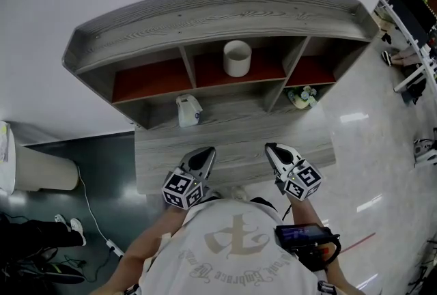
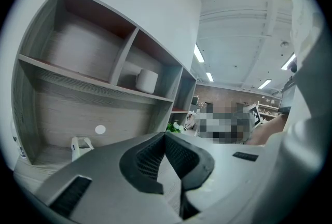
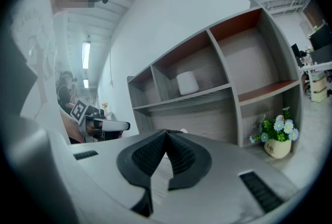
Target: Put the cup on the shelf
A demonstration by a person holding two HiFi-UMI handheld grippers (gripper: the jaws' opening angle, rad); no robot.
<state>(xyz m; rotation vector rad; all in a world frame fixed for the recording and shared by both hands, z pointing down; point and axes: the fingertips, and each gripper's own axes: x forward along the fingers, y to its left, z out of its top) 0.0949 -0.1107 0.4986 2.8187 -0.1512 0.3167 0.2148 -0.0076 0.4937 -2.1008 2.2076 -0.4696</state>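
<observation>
Head view: cup (image 1: 237,58) is standing upright in the upper middle compartment of the shelf (image 1: 205,13), apparently already delivered. The left claw (image 1: 203,152) and right claw (image 1: 274,149) are hovering over the near tabletop (image 1: 235,140).
Left gripper view: pads are pressing together, carrying nothing.
Right gripper view: likewise closed, empty, probably idling with the job done.

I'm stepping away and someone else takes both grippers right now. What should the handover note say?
Left gripper: shut, empty, over the desk's front part.
Right gripper: shut, empty, alongside it.
Cup: upright in the upper middle compartment of the shelf, clear of both grippers.
Done: the cup is on the shelf.
Left: apparently nothing. The flower pot and small white container lower down are not part of the job.
</observation>
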